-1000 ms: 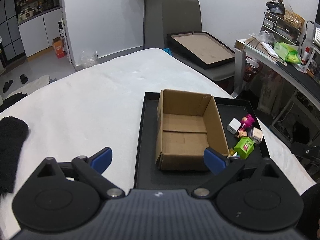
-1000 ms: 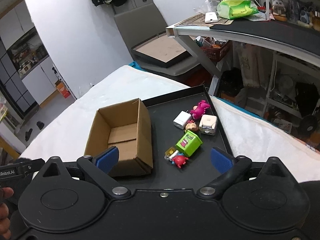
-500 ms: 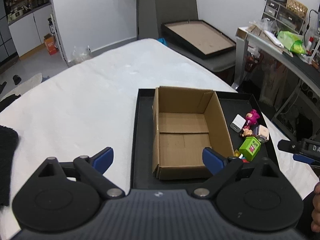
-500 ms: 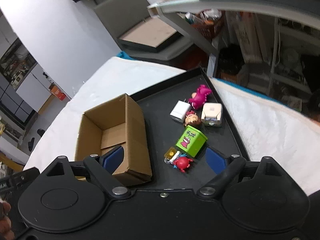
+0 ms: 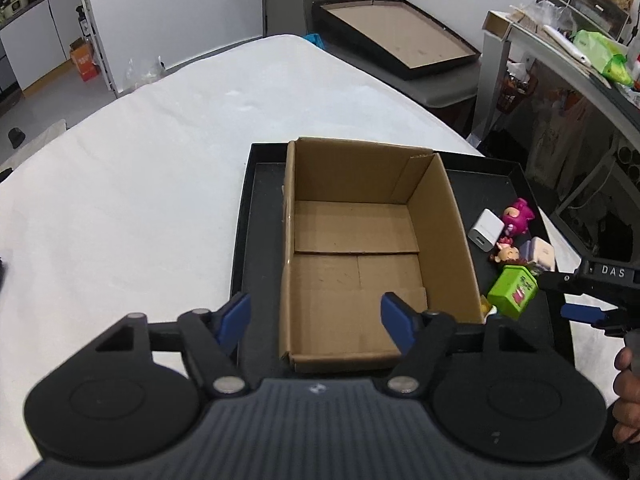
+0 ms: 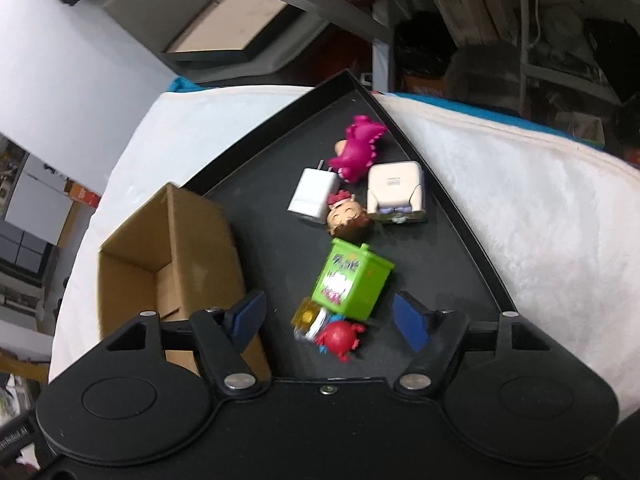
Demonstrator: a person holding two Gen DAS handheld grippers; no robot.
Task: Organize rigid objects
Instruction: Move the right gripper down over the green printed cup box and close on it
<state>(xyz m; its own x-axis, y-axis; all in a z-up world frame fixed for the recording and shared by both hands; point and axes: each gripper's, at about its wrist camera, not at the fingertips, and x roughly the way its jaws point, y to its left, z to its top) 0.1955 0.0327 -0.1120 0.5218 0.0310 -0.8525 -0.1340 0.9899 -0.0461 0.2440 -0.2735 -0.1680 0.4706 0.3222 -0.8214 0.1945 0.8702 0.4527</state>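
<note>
A black tray point(image 5: 245, 216) is sitting on a white-covered surface point(image 5: 140, 168), carrying an open cardboard box point(image 5: 452, 216) on its left part and a cluster of small items on its right. The left gripper point(image 5: 316, 318) is hovering over the box's near left corner, its blue-padded fingers point(image 5: 394, 322) spread but closing, one outside the left wall and one over the bare box floor, pinching nothing. The right gripper point(image 6: 328, 316) is pointing down at the cluster, its fingers point(image 6: 410, 326) also closing while still apart; between them are lying a red figure point(image 6: 340, 338) and the near end of a green toy bin point(image 6: 352, 278), untouched by the pads. Farther off are resting a brown-haired doll head point(image 6: 348, 220), a white charger point(image 6: 314, 196), a cream cube point(image 6: 394, 192) and a magenta dinosaur point(image 6: 358, 148).
</note>
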